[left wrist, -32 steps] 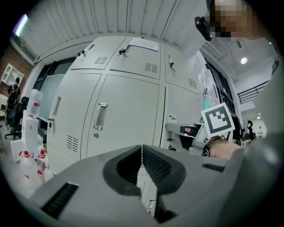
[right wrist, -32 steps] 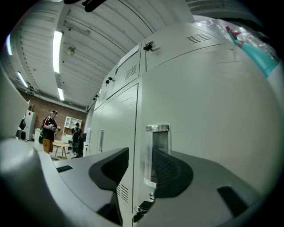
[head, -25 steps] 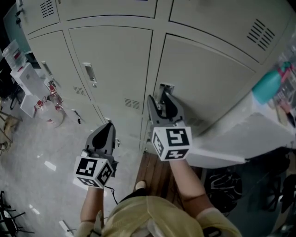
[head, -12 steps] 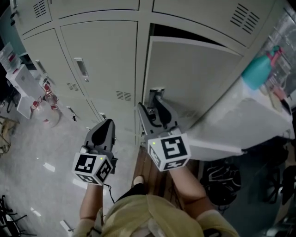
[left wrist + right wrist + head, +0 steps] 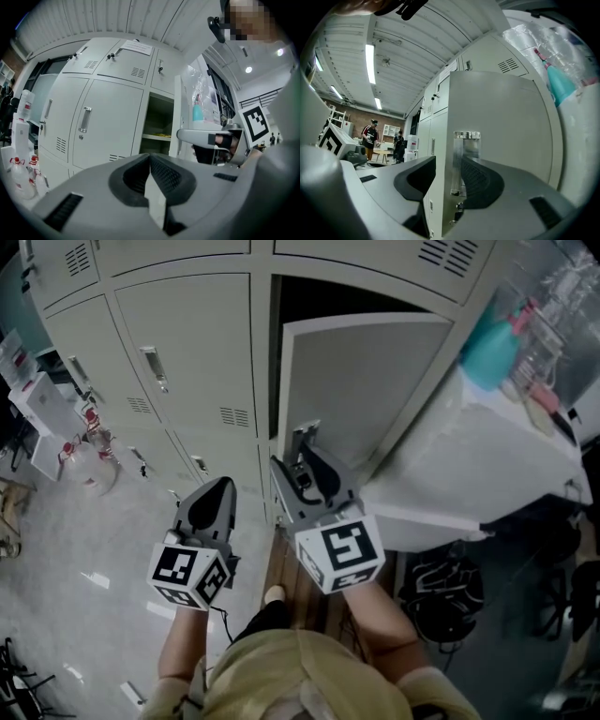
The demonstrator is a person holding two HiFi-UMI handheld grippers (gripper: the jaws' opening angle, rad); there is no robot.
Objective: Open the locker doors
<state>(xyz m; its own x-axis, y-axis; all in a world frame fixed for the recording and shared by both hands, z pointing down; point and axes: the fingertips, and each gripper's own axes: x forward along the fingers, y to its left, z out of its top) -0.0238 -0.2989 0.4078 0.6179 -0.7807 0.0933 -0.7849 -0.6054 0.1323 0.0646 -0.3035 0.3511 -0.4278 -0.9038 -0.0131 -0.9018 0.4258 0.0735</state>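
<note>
Locker doors fill the wall ahead of us, and one of them, the pale grey metal door (image 5: 375,381) at the right of the head view, stands partly swung out. The dark compartment (image 5: 309,301) shows above and beside its free edge. The left gripper view looks into that opening and shows a shelf (image 5: 157,137) inside.

Our right gripper (image 5: 302,460) is at the door's free edge. In the right gripper view its jaws stand on either side of the upright chrome handle (image 5: 462,161) and are closed on it: one ribbed pad lies against the handle, and the other jaw reaches round the door's edge. Our left gripper (image 5: 219,489) hangs lower and to the left, apart from every locker, with its jaws pressed together and nothing between them.

We judge the task begun but not finished — this one door is only partway through its swing and needs drawing wider. The neighbouring grey door (image 5: 187,352) to the left is shut, its slim upright handle (image 5: 150,367) untouched, and the vented doors (image 5: 450,254) in the row above look shut as well.

A teal spray bottle (image 5: 489,351) on the white-covered surface (image 5: 487,456) at the right sits near the open door's path — we cannot tell whether the door would clear it.
</note>
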